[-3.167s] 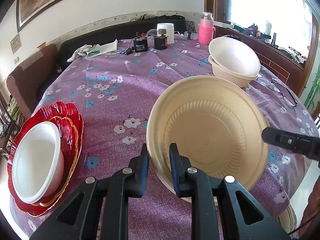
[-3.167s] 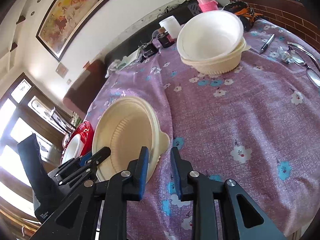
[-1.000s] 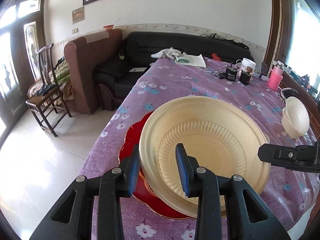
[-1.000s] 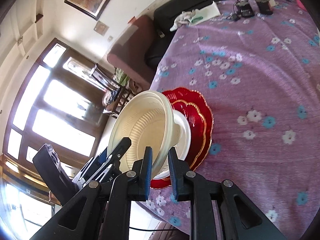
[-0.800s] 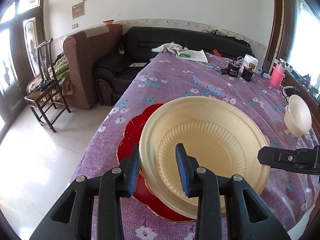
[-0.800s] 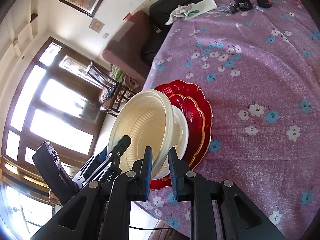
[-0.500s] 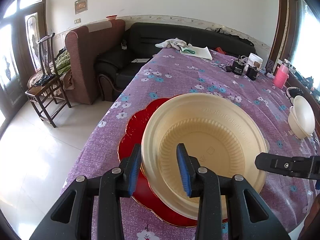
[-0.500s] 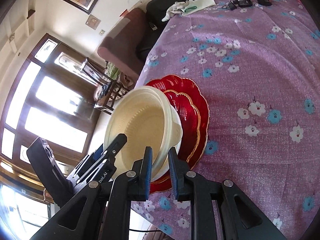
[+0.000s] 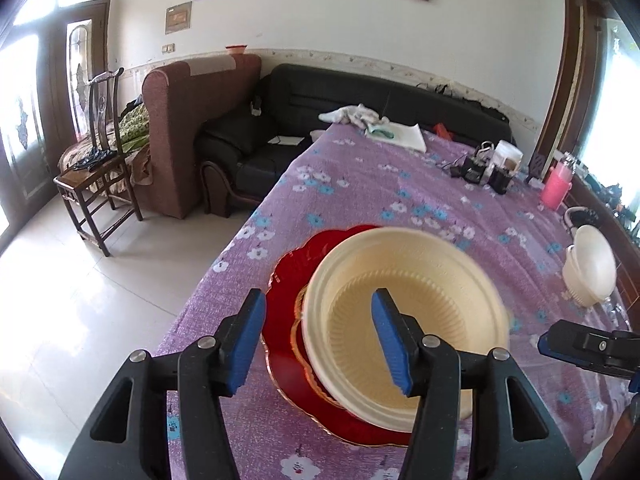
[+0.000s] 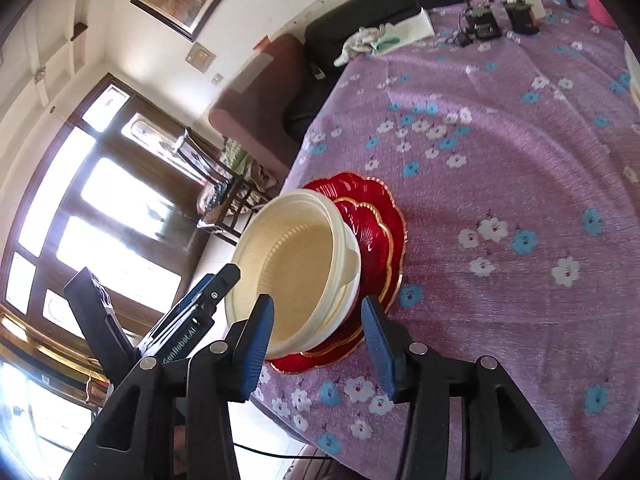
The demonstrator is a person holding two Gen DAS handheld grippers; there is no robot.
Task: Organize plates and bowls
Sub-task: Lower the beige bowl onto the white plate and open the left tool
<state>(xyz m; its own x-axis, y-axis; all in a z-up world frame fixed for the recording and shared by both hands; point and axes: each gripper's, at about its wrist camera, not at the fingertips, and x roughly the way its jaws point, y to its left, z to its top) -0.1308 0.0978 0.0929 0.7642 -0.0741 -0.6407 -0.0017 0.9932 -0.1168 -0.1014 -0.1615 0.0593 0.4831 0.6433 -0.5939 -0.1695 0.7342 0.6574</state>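
Observation:
A cream ribbed bowl (image 9: 404, 320) rests nested in a white bowl (image 10: 354, 258) on two stacked red scalloped plates (image 9: 292, 280) near the table's left edge. It looks slightly blurred. My left gripper (image 9: 318, 312) straddles its near-left rim with jaws opening, the blue pads clear of the rim. My right gripper (image 10: 316, 314) spans the near-right rim of the cream bowl (image 10: 292, 264), jaws also opening, pads not touching. The red plates (image 10: 380, 224) stick out beyond the bowls. Each gripper shows in the other's view: the right gripper (image 9: 580, 346) and the left gripper (image 10: 200, 304).
A purple flowered tablecloth (image 9: 400, 184) covers the table. Two stacked pale bowls (image 9: 590, 276) stand at the right. A pink bottle (image 9: 556, 186), small jars (image 9: 486, 168) and a cloth (image 9: 360, 118) lie at the far end. A wooden chair (image 9: 96, 160) and sofas stand beyond the left edge.
Both grippers held the cream bowl by its rim; now both have opened and let it go. The bowl has settled lower into the white bowl on the red plates.

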